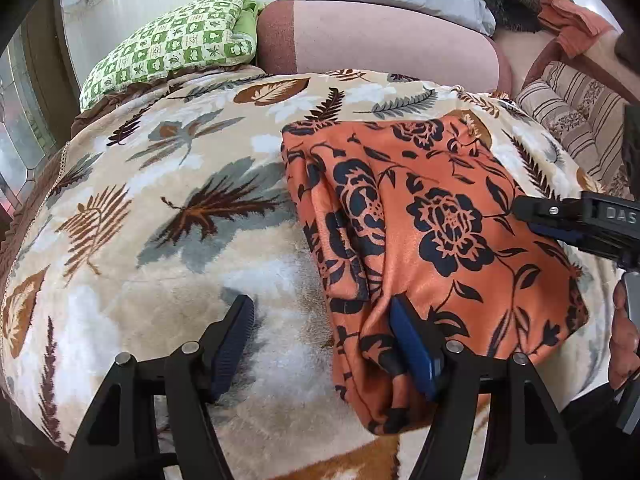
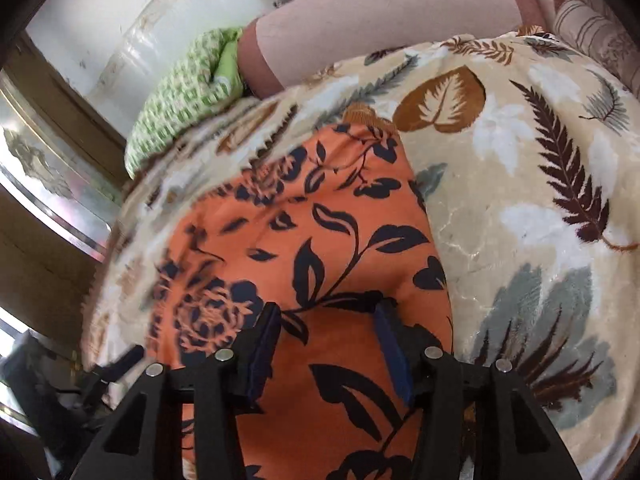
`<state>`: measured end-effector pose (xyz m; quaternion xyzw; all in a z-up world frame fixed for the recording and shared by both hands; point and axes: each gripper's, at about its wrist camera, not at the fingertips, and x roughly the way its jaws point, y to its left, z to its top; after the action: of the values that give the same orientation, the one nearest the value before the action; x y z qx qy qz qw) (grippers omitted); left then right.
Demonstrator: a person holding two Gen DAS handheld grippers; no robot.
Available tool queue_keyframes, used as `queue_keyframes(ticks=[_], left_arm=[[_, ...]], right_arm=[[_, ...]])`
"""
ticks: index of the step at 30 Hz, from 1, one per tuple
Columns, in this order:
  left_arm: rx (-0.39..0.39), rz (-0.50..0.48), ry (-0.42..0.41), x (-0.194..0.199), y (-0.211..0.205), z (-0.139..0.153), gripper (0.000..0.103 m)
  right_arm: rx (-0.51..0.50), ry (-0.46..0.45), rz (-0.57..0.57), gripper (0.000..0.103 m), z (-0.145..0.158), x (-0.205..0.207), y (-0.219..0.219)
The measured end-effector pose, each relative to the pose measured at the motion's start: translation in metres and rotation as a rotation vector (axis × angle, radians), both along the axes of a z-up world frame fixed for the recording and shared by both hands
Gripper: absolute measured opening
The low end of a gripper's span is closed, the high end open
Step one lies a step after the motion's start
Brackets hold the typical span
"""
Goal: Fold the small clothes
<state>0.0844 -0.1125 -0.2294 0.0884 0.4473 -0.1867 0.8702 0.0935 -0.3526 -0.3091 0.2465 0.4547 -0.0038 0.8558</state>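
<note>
An orange garment with a black flower print [image 1: 436, 232] lies folded on a leaf-patterned blanket [image 1: 168, 208]. My left gripper [image 1: 324, 332] is open at the garment's near left edge: its right finger rests on the cloth, its left finger is over the blanket. My right gripper [image 2: 326, 340] is open and sits low over the same garment [image 2: 312, 248], with nothing between its fingers. The right gripper also shows at the right edge of the left wrist view [image 1: 576, 220], above the garment's right side.
The blanket [image 2: 520, 184] covers a bed. A green checked pillow [image 1: 172, 48] and a pink bolster [image 1: 380, 40] lie at the far end. A striped cushion [image 1: 576, 112] and other clothes [image 1: 568, 20] are at the far right. A wall and window frame are at left.
</note>
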Motion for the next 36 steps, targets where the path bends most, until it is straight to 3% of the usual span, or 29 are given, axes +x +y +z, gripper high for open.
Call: queue_keyframes(ticks=[3, 4, 5, 10, 14, 18, 21, 26, 36], left_arm=[[0.026, 0.031, -0.063, -0.012, 0.005, 0.019, 0.074], [0.034, 0.044, -0.085, -0.017, 0.007, 0.026, 0.079], [0.040, 0.060, -0.113, -0.021, 0.008, 0.035, 0.085], [0.044, 0.106, -0.269, -0.047, 0.015, 0.085, 0.088], [0.034, 0.108, -0.344, -0.065, 0.020, 0.118, 0.089], [0.012, 0.113, -0.371, -0.078, 0.027, 0.139, 0.089], [-0.010, 0.122, -0.396, -0.087, 0.032, 0.150, 0.099], [-0.033, 0.135, -0.440, -0.099, 0.039, 0.162, 0.100], [-0.036, 0.130, -0.371, -0.101, 0.043, 0.155, 0.100]], right_arm=[[0.048, -0.033, -0.043, 0.054, 0.013, -0.015, -0.008], [0.036, -0.050, -0.051, 0.054, 0.019, -0.021, -0.004], [0.017, -0.069, -0.054, 0.054, 0.026, -0.025, 0.003], [-0.188, -0.207, -0.065, 0.057, 0.070, -0.073, 0.044], [-0.268, -0.251, -0.055, 0.057, 0.093, -0.101, 0.068], [-0.349, -0.284, -0.030, 0.057, 0.115, -0.124, 0.089], [-0.348, -0.309, -0.032, 0.057, 0.127, -0.138, 0.094], [-0.379, -0.352, -0.037, 0.057, 0.145, -0.152, 0.101], [-0.394, -0.363, -0.018, 0.057, 0.152, -0.160, 0.113]])
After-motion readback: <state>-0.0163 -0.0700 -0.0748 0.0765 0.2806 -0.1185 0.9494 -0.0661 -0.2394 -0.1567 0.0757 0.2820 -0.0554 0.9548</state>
